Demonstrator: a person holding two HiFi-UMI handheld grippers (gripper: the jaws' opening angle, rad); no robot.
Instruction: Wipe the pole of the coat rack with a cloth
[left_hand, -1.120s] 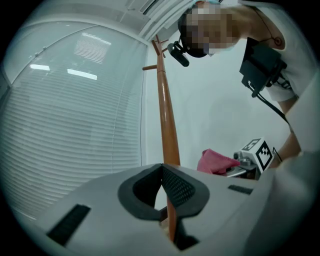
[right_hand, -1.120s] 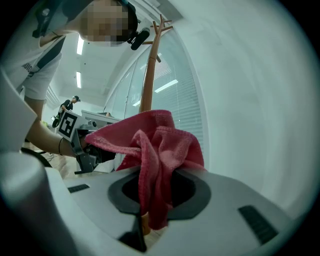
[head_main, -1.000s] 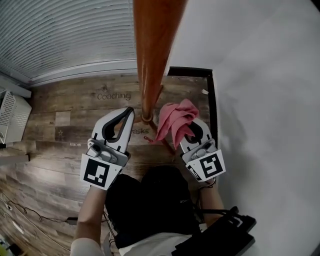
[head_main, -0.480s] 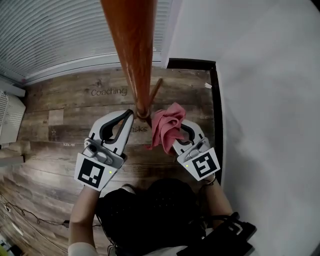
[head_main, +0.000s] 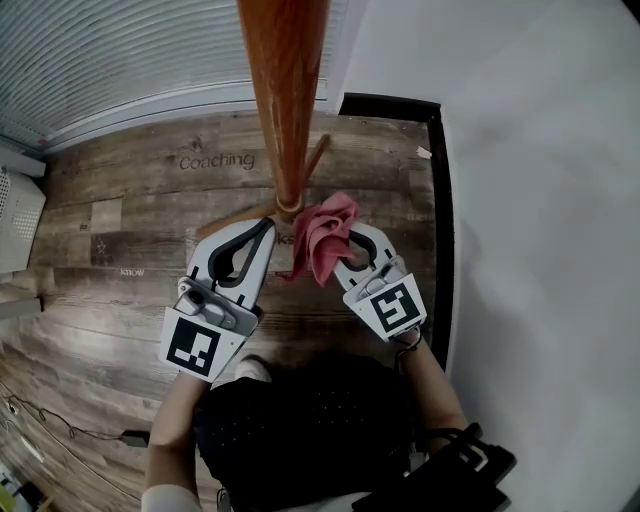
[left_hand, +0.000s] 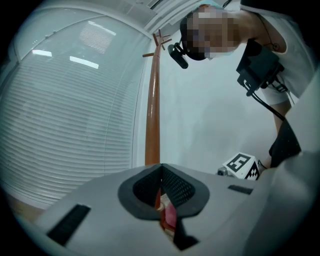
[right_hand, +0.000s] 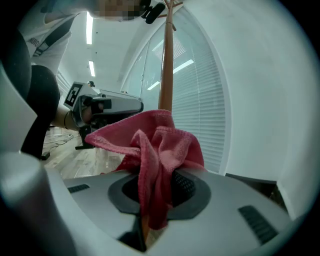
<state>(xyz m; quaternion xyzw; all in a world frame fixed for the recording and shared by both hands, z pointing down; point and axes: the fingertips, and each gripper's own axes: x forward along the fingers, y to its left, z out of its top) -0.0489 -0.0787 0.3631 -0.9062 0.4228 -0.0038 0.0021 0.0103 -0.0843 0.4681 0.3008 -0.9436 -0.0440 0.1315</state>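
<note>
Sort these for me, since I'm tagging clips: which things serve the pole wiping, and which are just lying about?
In the job:
coat rack pole
pink cloth
right gripper, shut on the cloth
left gripper, shut and empty, beside the pole

Lying about:
white unit at the left edge
cable on the floor

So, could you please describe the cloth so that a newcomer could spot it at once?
Find the tall wooden pole rising from the plank floor. Just right of its base, the right tool grips a crumpled pink cloth, the only soft, pink thing there.
</note>
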